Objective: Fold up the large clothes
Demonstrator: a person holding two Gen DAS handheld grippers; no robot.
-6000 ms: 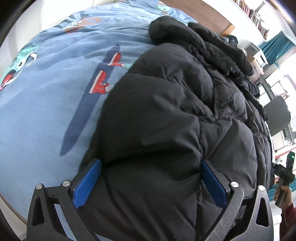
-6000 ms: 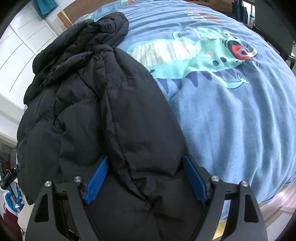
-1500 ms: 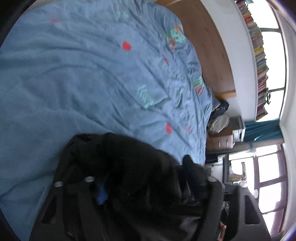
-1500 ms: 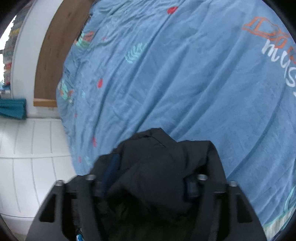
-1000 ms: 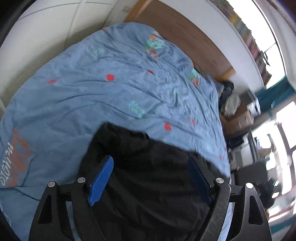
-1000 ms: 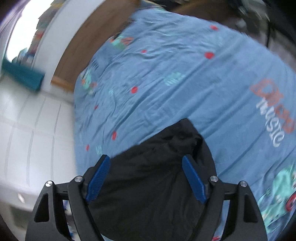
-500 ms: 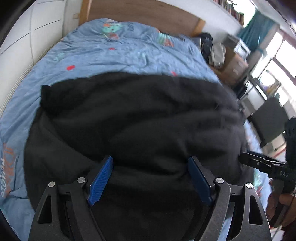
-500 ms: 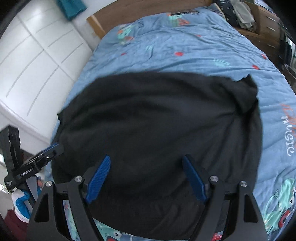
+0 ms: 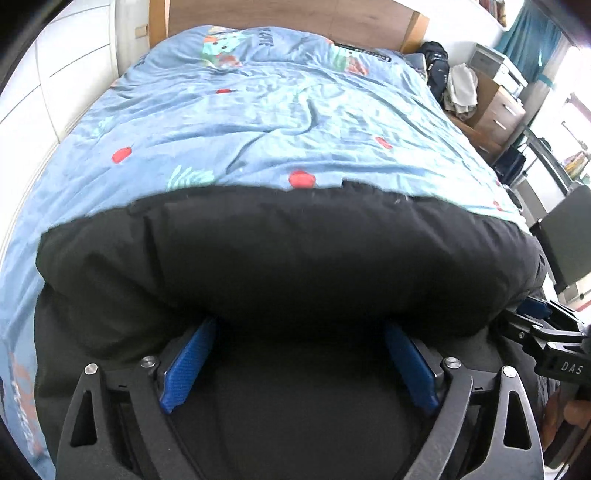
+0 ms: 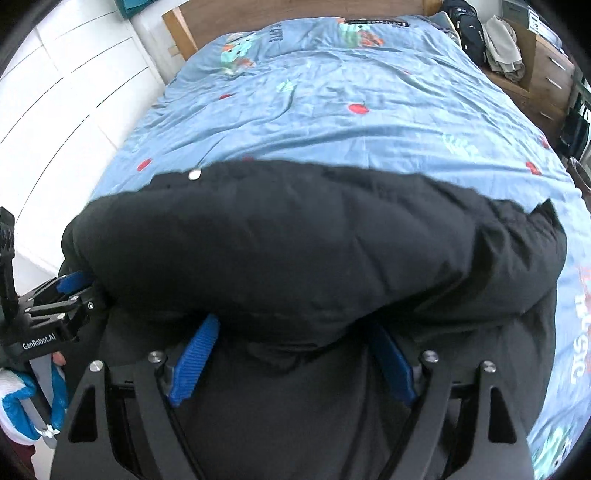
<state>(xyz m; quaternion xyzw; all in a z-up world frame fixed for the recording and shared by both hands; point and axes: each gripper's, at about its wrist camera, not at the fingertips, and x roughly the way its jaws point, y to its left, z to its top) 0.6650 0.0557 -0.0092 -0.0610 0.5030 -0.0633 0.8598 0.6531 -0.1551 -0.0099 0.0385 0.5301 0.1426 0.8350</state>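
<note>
A black puffer jacket (image 9: 288, 258) lies across the near end of the blue bed, folded over into a thick roll; it also shows in the right wrist view (image 10: 295, 251). My left gripper (image 9: 299, 354) has its blue pads wide apart with jacket fabric bulging between them. My right gripper (image 10: 291, 354) stands the same way, pads wide apart under the fold. The right gripper also shows at the right edge of the left wrist view (image 9: 546, 339). The left gripper shows at the left edge of the right wrist view (image 10: 48, 314).
The blue patterned duvet (image 9: 280, 110) covers the bed beyond the jacket. A wooden headboard (image 9: 288, 18) stands at the far end. White wardrobe doors (image 10: 55, 92) run along the left. A dresser with clothes (image 9: 491, 103) and a dark chair (image 9: 569, 236) stand on the right.
The jacket was lifted and swung over the bed, then laid down. Since half a second ago its far edge has come nearer, folded over into a roll, and more duvet shows.
</note>
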